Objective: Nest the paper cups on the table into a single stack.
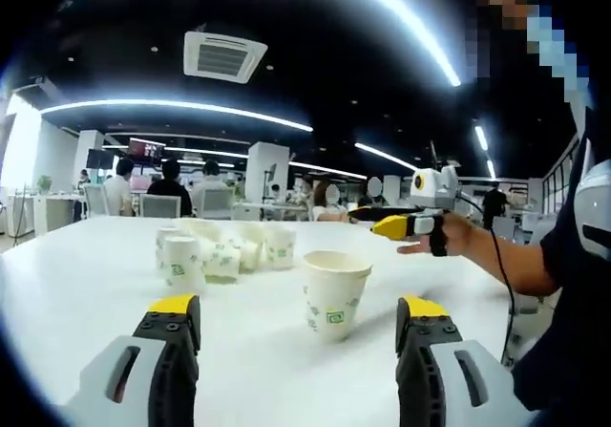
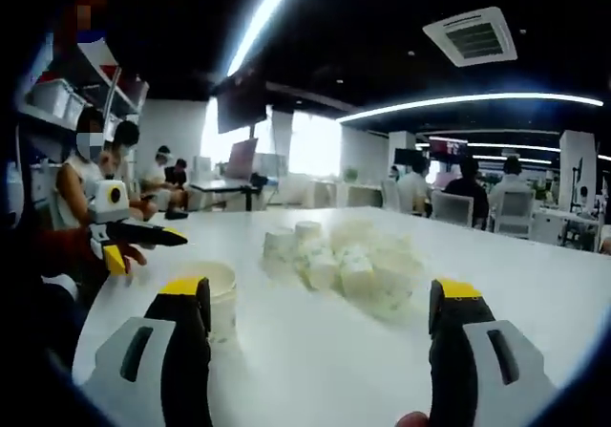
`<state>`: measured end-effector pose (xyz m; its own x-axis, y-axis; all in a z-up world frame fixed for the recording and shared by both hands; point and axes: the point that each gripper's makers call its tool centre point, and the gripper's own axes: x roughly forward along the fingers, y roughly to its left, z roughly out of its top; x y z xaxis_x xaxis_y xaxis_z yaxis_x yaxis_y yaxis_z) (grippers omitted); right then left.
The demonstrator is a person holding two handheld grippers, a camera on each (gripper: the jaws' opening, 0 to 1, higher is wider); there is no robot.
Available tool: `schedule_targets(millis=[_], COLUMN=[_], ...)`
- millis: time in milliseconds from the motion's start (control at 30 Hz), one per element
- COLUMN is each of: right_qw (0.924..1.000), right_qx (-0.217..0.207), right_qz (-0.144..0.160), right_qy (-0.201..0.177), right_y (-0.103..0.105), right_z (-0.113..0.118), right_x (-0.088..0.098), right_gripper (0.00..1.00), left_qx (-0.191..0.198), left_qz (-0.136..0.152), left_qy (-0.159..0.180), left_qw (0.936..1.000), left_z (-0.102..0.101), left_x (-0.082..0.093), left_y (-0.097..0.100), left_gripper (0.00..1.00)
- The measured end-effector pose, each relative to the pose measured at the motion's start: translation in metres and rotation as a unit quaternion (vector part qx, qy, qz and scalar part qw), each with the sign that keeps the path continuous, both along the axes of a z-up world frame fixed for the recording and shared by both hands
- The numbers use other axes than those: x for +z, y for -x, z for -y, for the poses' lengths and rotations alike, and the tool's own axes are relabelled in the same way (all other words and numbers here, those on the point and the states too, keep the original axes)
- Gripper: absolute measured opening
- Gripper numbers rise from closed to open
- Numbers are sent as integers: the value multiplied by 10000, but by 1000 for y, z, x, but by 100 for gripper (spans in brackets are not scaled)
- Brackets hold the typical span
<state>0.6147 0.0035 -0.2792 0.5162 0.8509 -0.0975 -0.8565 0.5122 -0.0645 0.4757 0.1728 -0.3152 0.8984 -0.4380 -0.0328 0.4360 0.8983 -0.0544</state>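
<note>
A single white paper cup [image 1: 334,293] with green print stands upright on the white table [image 1: 86,284], just ahead of my open left gripper [image 1: 298,317] and between its jaws' line. Behind it lies a cluster of several paper cups [image 1: 224,250], some upright, some tipped. My right gripper [image 1: 409,223] hovers over the table's right side, held by a hand. In the right gripper view, my right gripper [image 2: 320,303] is open and holds nothing. The single cup [image 2: 218,298] sits partly behind its left jaw, the cup cluster [image 2: 334,260] lies ahead, and the left gripper [image 2: 119,231] shows at the left.
The table [image 2: 535,274] is wide, with bare surface around the cups. The person's arm and dark sleeve [image 1: 563,255] stand at the right edge. People sit at chairs and desks [image 1: 143,198] far behind the table.
</note>
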Motion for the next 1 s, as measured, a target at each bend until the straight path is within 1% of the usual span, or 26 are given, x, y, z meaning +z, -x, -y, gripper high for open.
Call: schedule_targets(millis=[33,100,167,233,333,467,533,633,800,1000], right_qw=[10000,9997,9995,9991,9989,9983,9977,9971,9965,9954], right_qx=[-58,-143,-213,-269,-305,-350,-413,-434,-469,-503], right_qz=[-48,-181,-249,-327,-317,-403,-449,-562,-610,-730], right_qy=[18,-5,-18,68,136,222,286,266,322,361], right_y=[-6,-13,-20,-26,-32,-41,-50,-57,-70,-85], right_z=[0,1,2,1,-2,-5,-5,-8,-15,-21], right_x=[-1,-3,-4,-8,-10,-15,-19,-23,-29,-38], right_gripper=[99,99,99,99,99,95,92,90,87,81], left_qx=[4,54,76,90,128,150,175,207,266,363], left_qz=[1,77,107,128,162,153,99,66,47,-20], left_qy=[-1,29,10,-20,-89,-133,-182,-212,-228,-245], left_qw=[10000,10000,9999,9999,9997,9997,9996,9995,9994,9990], left_z=[-1,-4,-7,-8,-10,-12,-13,-15,-17,-21], left_x=[0,7,12,15,18,18,15,13,13,10], left_y=[0,3,6,9,11,13,14,15,17,18], left_gripper=[94,99,99,99,99,99,99,99,99,98])
